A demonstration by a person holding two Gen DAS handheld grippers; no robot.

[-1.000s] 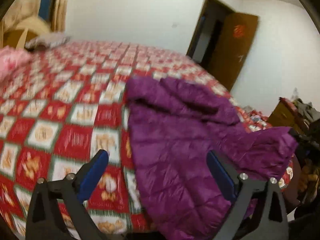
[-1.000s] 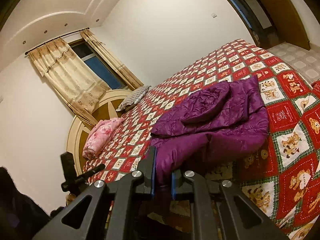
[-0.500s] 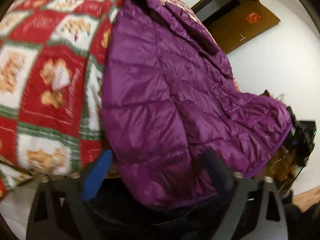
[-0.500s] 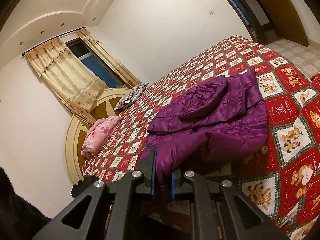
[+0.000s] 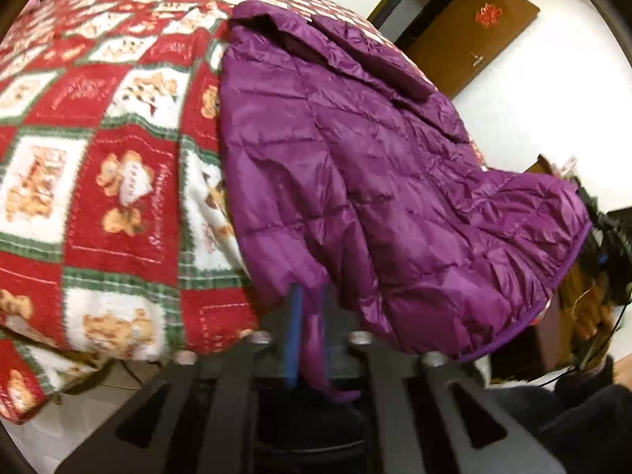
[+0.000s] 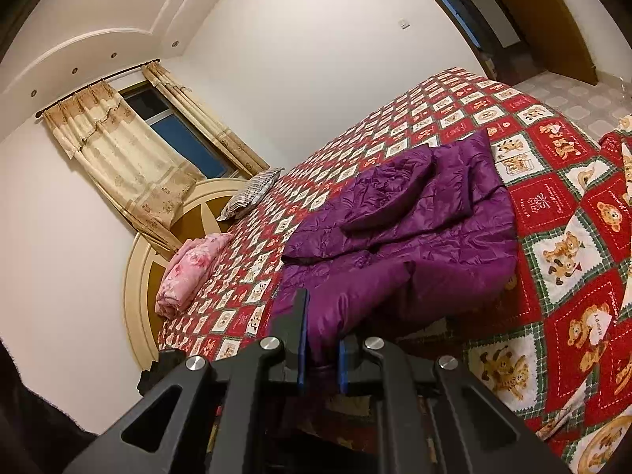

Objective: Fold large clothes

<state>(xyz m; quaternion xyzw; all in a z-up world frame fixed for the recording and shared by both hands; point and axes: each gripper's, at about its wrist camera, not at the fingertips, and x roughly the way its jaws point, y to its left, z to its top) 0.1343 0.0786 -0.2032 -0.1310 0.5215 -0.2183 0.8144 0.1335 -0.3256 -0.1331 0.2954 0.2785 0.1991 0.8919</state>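
Jacket hem is now being pinched at both ends: my left gripper (image 5: 310, 316), gaping wide half a second ago over the purple down jacket (image 5: 355, 150), is closing its blue pads on a fold of the hem at the bed's near edge, while my right gripper (image 6: 322, 339) is staying clamped on the other hem corner, as it was a second ago. With both corners in my grasp, I am judging the next fold ready to begin, probably lifting the lower edge up and over the body.

Nearest to me, the shell is showing as slick, shiny nylon, quilted in puffy stitched panels, creasing softly and likely to slip and spring back once folded. Its bound hem is drooping off the mattress edge in the left view. Farther out, the sleeves and hood are lying crossed over the jacket's back. Beneath it, a fleecy bedspread (image 6: 561, 213) is spreading in red, green and white squares printed with teddy bears. Beyond, a pink rolled blanket (image 6: 189, 268) and a striped pillow (image 6: 252, 193) are resting near the round headboard, under cream curtains (image 6: 126, 158).
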